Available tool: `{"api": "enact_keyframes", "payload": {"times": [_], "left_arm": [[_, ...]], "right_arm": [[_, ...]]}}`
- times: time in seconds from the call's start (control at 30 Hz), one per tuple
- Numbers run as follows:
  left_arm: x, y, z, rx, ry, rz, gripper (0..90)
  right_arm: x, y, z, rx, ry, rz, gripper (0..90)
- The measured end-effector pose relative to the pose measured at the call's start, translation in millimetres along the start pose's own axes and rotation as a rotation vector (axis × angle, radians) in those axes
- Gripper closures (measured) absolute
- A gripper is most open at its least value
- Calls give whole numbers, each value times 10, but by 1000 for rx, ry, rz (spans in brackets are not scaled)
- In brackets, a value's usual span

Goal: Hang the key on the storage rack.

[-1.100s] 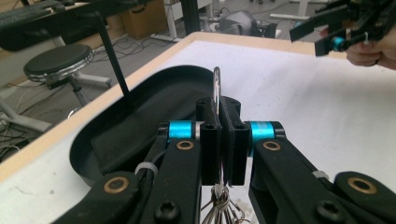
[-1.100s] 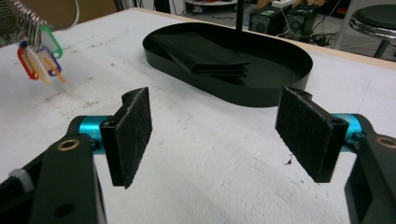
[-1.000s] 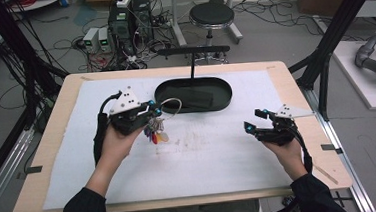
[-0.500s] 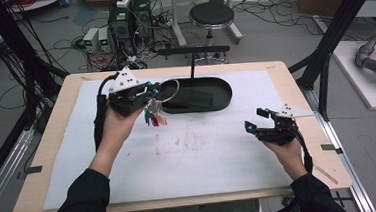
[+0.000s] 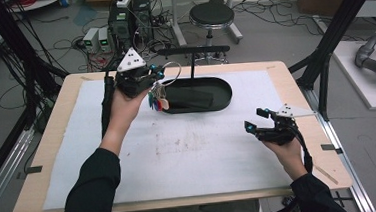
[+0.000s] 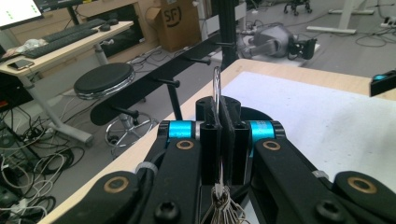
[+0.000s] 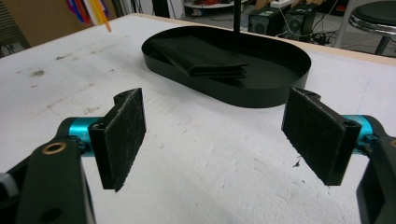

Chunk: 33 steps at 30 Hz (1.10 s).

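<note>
Now, left gripper (image 5: 160,78): my jaws clamped on the metal key ring (image 6: 216,88), raised at the tray's 9 o'clock end.
Key bunch (image 5: 157,99): coloured tags dangling beneath the ring, off the mat.
Right gripper (image 7: 212,133): my jaws wide apart, holding nothing, at 4 o'clock from the black oval tray (image 5: 224,97).
Tray contents: folded black cloth (image 7: 201,58).

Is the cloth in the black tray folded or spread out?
Folded: the dark cloth lies as a compact stack of layers on the black tray floor.
</note>
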State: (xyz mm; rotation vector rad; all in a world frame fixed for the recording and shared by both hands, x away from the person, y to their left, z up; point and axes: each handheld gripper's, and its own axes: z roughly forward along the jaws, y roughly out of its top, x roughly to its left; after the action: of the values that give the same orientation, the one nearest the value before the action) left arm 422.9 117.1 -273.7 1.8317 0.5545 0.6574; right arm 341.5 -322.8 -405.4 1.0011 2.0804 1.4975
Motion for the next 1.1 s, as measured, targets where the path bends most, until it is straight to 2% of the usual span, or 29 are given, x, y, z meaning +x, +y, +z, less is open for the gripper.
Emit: {"api": "enact_keyframes", "payload": {"times": [0.17, 0.67, 0.93, 1.1], "left_arm": [[75, 13, 86, 5, 27, -7, 867], [274, -117, 414, 55, 80, -41, 867], [368, -234, 572, 68, 112, -87, 867], [434, -288, 601, 60, 134, -115, 867]], "right_arm": [[-2, 1, -2, -1, 4, 3, 222], [11, 2, 7, 0, 9, -1, 222], [11, 2, 10, 1, 15, -5, 228], [1, 1, 2, -3, 17, 1, 228]]}}
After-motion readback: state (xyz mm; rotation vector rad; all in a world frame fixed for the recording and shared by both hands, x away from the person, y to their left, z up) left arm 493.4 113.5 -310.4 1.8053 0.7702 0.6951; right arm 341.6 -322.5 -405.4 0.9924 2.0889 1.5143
